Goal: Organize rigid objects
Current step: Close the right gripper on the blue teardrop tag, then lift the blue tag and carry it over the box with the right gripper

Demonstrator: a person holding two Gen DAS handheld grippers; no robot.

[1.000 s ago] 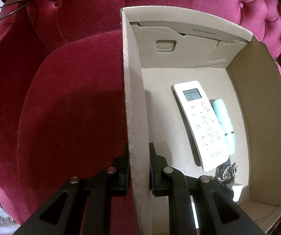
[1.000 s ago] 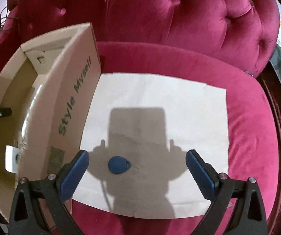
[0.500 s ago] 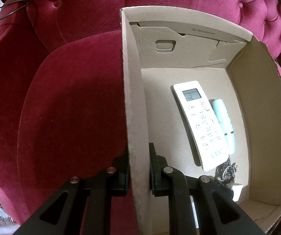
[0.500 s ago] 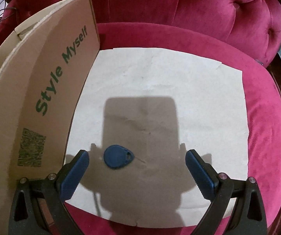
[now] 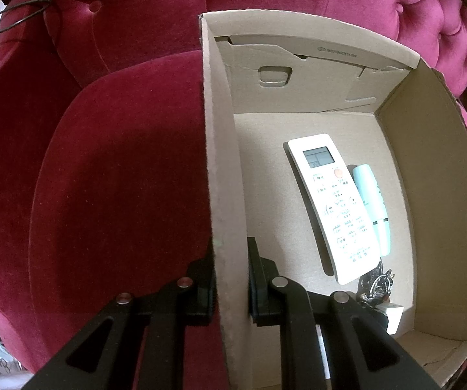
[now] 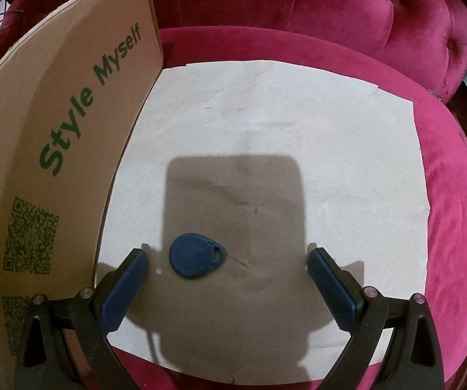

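On the crimson velvet sofa (image 6: pixel 454 195), my left gripper (image 5: pixel 230 279) clamped on the cardboard box (image 5: pixel 223 195) wall, air-conditioner remote (image 5: pixel 334 208) inside, my right gripper (image 6: pixel 228 269) spread wide around a blue key fob (image 6: pixel 197 255) on paper (image 6: pixel 265 113).

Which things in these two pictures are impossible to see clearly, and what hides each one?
- Left wrist view: bunch of keys partly behind the left gripper arm and white remote.
- Same view: print on the pale green tube too small.
- Right wrist view: cardboard box inside hidden by its wall; lower code cut off by the right gripper.
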